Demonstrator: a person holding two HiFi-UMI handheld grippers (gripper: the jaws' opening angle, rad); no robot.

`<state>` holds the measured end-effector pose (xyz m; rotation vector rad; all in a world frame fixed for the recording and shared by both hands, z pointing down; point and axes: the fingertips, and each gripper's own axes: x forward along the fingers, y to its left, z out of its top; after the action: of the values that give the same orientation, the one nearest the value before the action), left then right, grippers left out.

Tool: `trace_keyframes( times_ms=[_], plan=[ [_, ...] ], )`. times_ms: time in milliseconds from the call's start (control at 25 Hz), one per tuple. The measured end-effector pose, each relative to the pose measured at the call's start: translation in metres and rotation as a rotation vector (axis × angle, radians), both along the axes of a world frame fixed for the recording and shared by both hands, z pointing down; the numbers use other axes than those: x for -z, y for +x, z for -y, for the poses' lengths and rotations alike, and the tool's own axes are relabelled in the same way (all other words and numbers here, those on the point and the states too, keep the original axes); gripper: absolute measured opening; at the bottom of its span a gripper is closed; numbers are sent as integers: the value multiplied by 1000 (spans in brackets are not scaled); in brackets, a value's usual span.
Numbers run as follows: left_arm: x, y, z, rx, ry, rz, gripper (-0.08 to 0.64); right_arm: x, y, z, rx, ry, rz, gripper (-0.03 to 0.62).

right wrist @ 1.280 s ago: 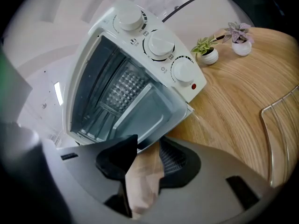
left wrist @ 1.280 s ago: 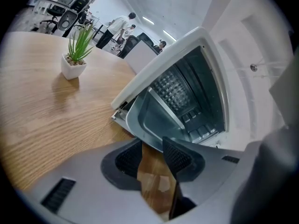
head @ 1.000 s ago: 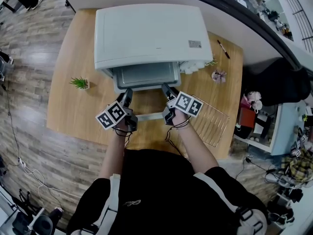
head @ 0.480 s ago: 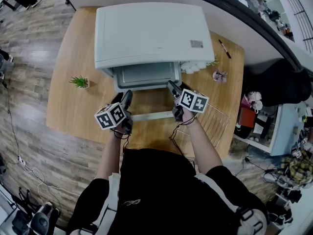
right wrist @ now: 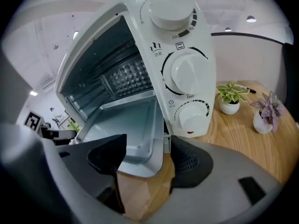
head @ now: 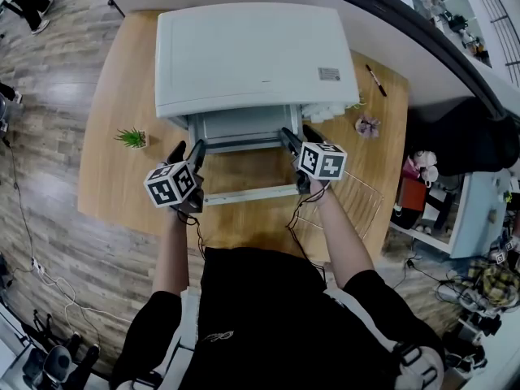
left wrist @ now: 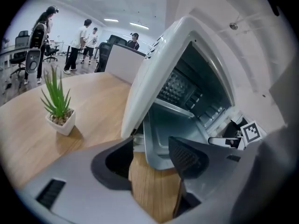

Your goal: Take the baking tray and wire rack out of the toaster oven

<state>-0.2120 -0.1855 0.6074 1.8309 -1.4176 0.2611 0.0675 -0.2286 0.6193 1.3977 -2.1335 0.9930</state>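
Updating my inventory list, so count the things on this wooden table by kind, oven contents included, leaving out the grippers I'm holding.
White toaster oven: 1
Grey metal baking tray: 1
Silver wire rack: 1
Small potted plants: 3
Black pen: 1
Total: 7

In the left of the head view I see a small green plant (head: 132, 138) standing on the wooden table (head: 114, 185). In the upper right lie a pen (head: 374, 80) and, near it, a purple plant (head: 364, 125).

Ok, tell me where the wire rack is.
In the head view, the wire rack lies on the table near its right front corner, just right of the right gripper.
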Motion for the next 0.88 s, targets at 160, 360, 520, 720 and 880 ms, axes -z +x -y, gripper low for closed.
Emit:
trace_keyframes(
  times_ms=[160, 360, 520, 720, 880],
  plan=[
    [-10, 2, 15, -54, -22, 86, 224, -2, -4, 8, 41, 16, -80, 271],
    [-14, 6, 22, -65, -31, 152, 222, -2, -5, 12, 54, 19, -130, 228],
    [-19, 14, 23, -96, -35, 165, 205, -4, -2, 13, 58, 20, -187, 197],
    [-18, 15, 19, -112, -21, 177, 190, -4, -3, 11, 63, 9, -201, 189],
    [-17, 16, 11, -121, -15, 178, 189, -4, 0, 3, 62, 1, -207, 183]
  ],
)
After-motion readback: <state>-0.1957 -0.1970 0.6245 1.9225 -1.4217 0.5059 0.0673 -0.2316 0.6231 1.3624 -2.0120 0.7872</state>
